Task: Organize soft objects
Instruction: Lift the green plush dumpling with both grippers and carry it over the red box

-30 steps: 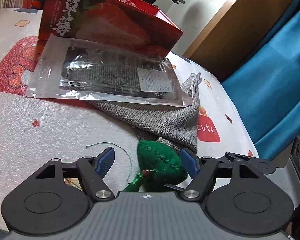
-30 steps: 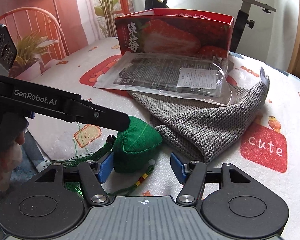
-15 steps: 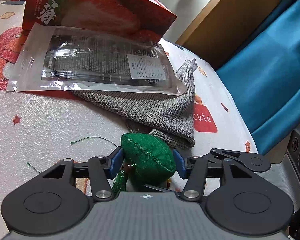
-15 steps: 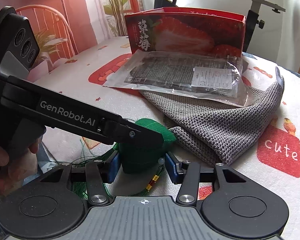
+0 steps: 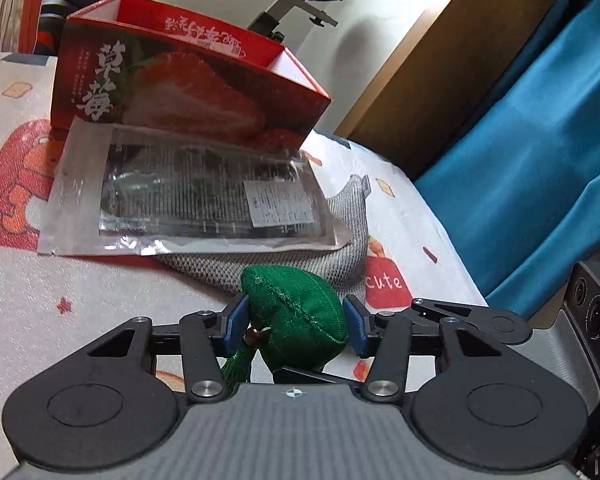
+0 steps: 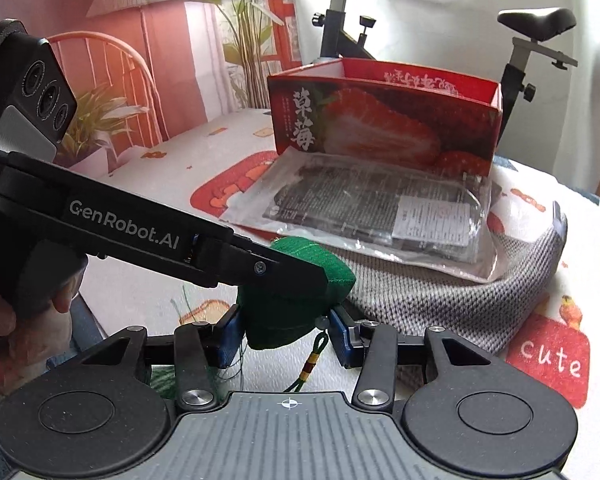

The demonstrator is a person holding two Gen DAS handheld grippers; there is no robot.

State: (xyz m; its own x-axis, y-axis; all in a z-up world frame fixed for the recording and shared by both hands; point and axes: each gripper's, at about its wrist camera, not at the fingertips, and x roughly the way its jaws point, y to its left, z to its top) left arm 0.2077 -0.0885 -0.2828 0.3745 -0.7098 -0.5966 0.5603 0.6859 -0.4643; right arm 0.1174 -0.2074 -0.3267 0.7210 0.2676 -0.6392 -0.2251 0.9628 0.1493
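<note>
A green stuffed pouch [image 5: 296,312] with a tassel and beaded cord is held off the table. My left gripper [image 5: 294,324] is shut on it. In the right wrist view the pouch [image 6: 288,316] also sits between the blue pads of my right gripper [image 6: 286,336], which is shut on it from the other side; the left gripper's arm [image 6: 140,236] crosses above it. A grey knit cloth [image 5: 340,248] lies on the table under a clear plastic packet [image 5: 196,200]. An open red strawberry box [image 5: 188,88] stands behind them.
The table has a white printed cover with a red "cute" patch [image 6: 548,356]. An exercise bike [image 6: 532,44] stands behind the box. Blue fabric [image 5: 520,160] and a wooden panel are at the right edge. A chair and a plant are at the left.
Both grippers closed on the green pouch and lifted it off the table. The views tilted up, so the red box's open top now shows.
</note>
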